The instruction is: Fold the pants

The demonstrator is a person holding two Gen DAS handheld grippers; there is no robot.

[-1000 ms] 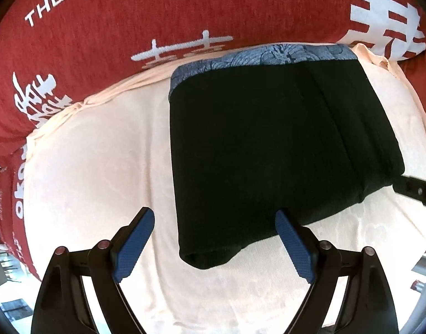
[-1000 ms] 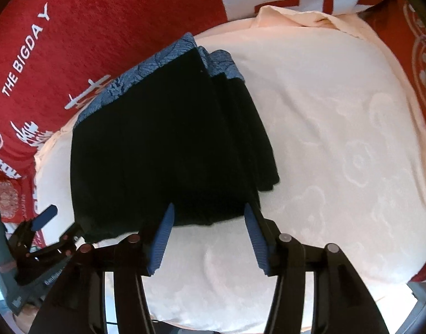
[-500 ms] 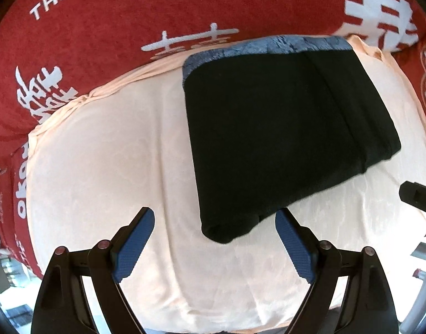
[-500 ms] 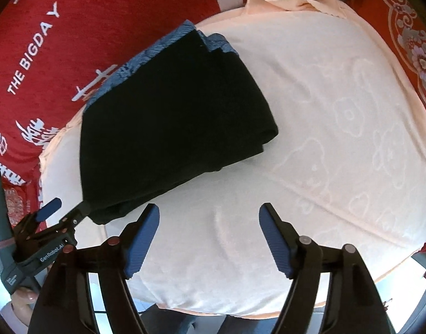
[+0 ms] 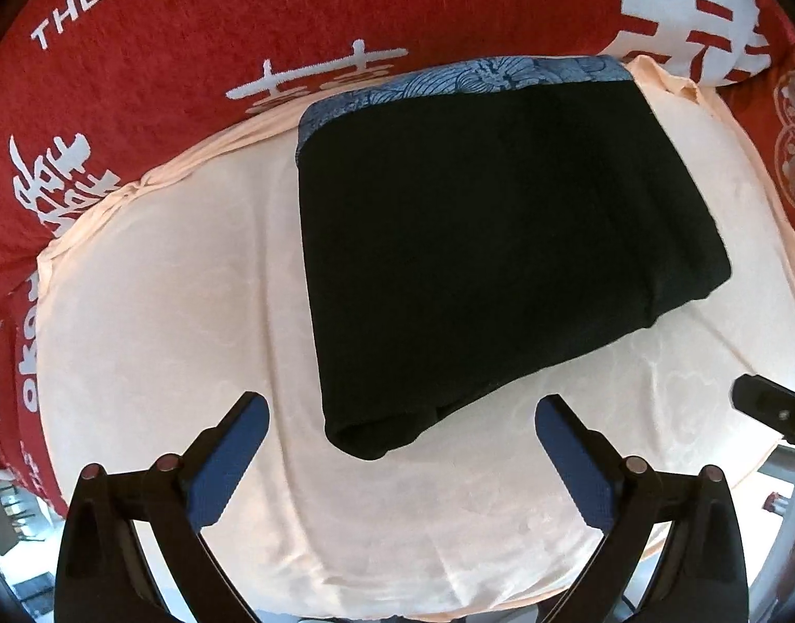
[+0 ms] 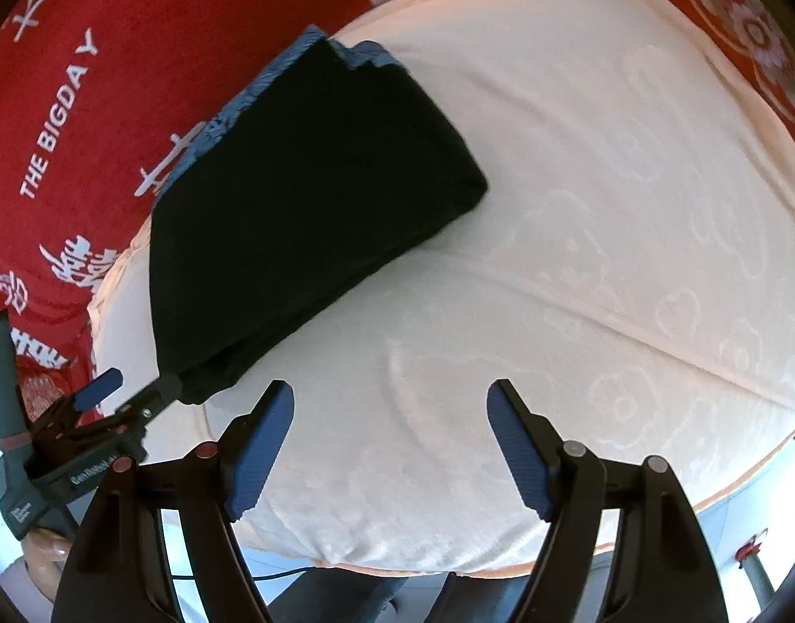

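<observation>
The black pants (image 5: 480, 239) lie folded into a compact block on the cream cloth (image 5: 163, 311), with the blue patterned waistband (image 5: 459, 83) at the far edge. My left gripper (image 5: 397, 410) is open and empty, just short of the pants' near corner. In the right wrist view the pants (image 6: 298, 202) lie to the upper left. My right gripper (image 6: 392, 400) is open and empty over bare cream cloth (image 6: 605, 207). The left gripper also shows in the right wrist view (image 6: 132, 389), at the pants' near corner.
A red blanket with white lettering (image 5: 215, 15) lies under and behind the cream cloth. The cloth's front edge (image 6: 501, 566) drops off close below my right gripper. The tip of my right gripper (image 5: 766, 402) shows at the right edge of the left wrist view.
Both grippers have drawn back from the folded pants. The right gripper's jaws have opened wider and it has shifted right, off the pants, onto bare cloth.
</observation>
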